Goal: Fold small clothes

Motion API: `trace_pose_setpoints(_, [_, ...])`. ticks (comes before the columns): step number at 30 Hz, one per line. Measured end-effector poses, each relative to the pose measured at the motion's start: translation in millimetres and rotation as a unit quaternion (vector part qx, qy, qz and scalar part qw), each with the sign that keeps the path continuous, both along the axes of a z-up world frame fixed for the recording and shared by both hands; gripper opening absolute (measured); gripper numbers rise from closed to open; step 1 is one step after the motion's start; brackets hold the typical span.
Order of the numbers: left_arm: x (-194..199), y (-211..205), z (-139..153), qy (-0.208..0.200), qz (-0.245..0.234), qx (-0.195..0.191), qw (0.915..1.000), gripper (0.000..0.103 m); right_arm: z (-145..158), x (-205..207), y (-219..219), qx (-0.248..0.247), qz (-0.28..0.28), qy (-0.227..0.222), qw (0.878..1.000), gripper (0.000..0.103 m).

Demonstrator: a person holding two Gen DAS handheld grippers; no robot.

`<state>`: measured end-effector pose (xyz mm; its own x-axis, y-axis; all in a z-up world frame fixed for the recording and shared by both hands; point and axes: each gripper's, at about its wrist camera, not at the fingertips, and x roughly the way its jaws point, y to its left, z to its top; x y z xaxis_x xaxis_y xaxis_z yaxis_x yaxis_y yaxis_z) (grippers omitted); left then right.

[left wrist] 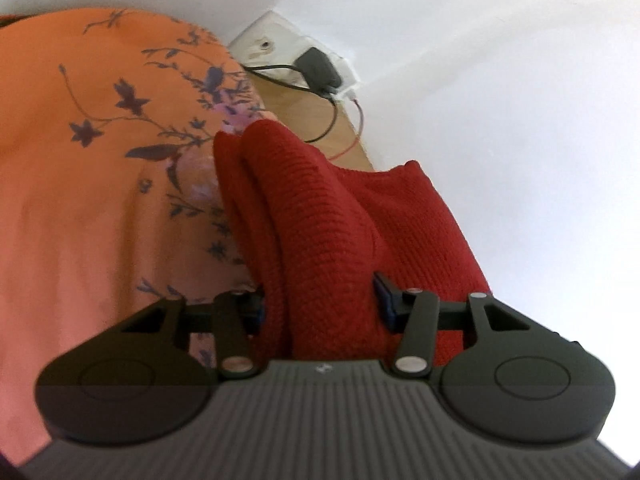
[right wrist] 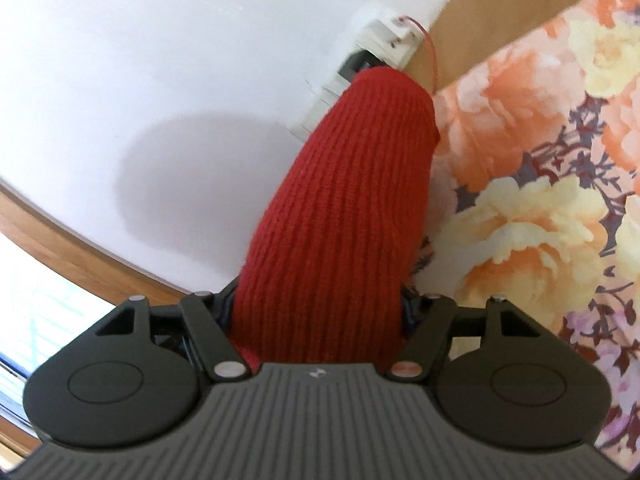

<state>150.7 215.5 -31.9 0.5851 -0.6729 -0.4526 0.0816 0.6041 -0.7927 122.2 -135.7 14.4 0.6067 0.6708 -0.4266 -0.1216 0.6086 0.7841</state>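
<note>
Looked onto a white wall (left wrist: 500, 80), with a wall socket (left wrist: 280, 48) and a black charger plug (left wrist: 320, 66) low on it, a wooden strip (left wrist: 304, 112) beneath, and an orange floral bedsheet (left wrist: 80, 160) filling one side.

Found the red knit garment (left wrist: 320, 216) held in front of wall and sheet, gripped at the near end by both claws. Had the left gripper (left wrist: 322, 300) about half closed on a bunched, doubled edge of the knit, with the blue pads pressing in from either side. Had the right gripper (right wrist: 318, 312) set rather wider, yet packed from finger to finger with a thick roll of the same knit. Judged that a grip too, though cloth hid most of the pads.

Seemed held at two points so as to keep one edge taut and let the rest fall straight before folding over.

Ran lengthwise away from each camera: in the right view straight ahead towards the socket, ribs along the length and the rounded far end leading. In the left view slanted up and leftward to the sheet's edge, with a looser flap spread to the right. Could not tell whether the far end rested on anything.
</note>
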Motion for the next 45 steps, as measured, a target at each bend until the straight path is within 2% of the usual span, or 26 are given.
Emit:
trace_pose_setpoints(12, [-28.5, -62.1, 32.7, -0.036, -0.017, 0.01, 0.9992, 0.05, 40.7, -41.6, -37.8, 0.002, 0.002, -0.041, 0.999, 0.073])
trace_pose_setpoints(16, [-32.1, -93.4, 32.7, -0.039, -0.028, 0.01, 0.9988, 0.05, 52.0, -53.9, -62.4, -0.004, -0.002, -0.054, 0.999, 0.073])
trace_pose_setpoints(23, [-26.0, -142.2, 17.0, -0.018, -0.045, 0.03, 0.9983, 0.05, 59.4, -71.4, -109.4, -0.028, -0.009, -0.064, 0.997, 0.073])
trace_pose_setpoints(28, [-20.9, -168.8, -4.1, -0.012, -0.054, 0.055, 0.997, 0.05, 46.3, -75.4, -138.8, -0.034, -0.021, -0.052, 0.998, 0.073])
trace_pose_setpoints(32, [-22.1, -184.4, -16.8, -0.028, -0.052, 0.098, 0.9934, 0.05, 25.6, -74.5, -161.4, -0.029, -0.031, -0.03, 0.999, 0.073])
trace_pose_setpoints(35, [-21.0, -191.7, -24.6, -0.029, -0.048, 0.123, 0.9909, 0.052, 8.3, -72.7, -169.2, -0.036, -0.037, -0.008, 0.999, 0.073])
trace_pose_setpoints(37, [-21.3, -192.2, -28.8, -0.026, -0.043, 0.126, 0.9907, 0.056, -4.4, -71.4, -175.4, -0.043, -0.043, 0.003, 0.998, 0.073])
trace_pose_setpoints(41, [-25.1, -198.0, -25.0, -0.024, -0.03, 0.145, 0.9887, 0.06, -24.9, -69.7, -176.6, -0.084, -0.046, 0.02, 0.995, 0.076])
trace_pose_setpoints(45, [-34.0, -204.4, -14.9, -0.023, -0.019, 0.177, 0.9838, 0.061, -39.6, -68.2, -180.6, -0.08, -0.047, 0.033, 0.995, 0.078])
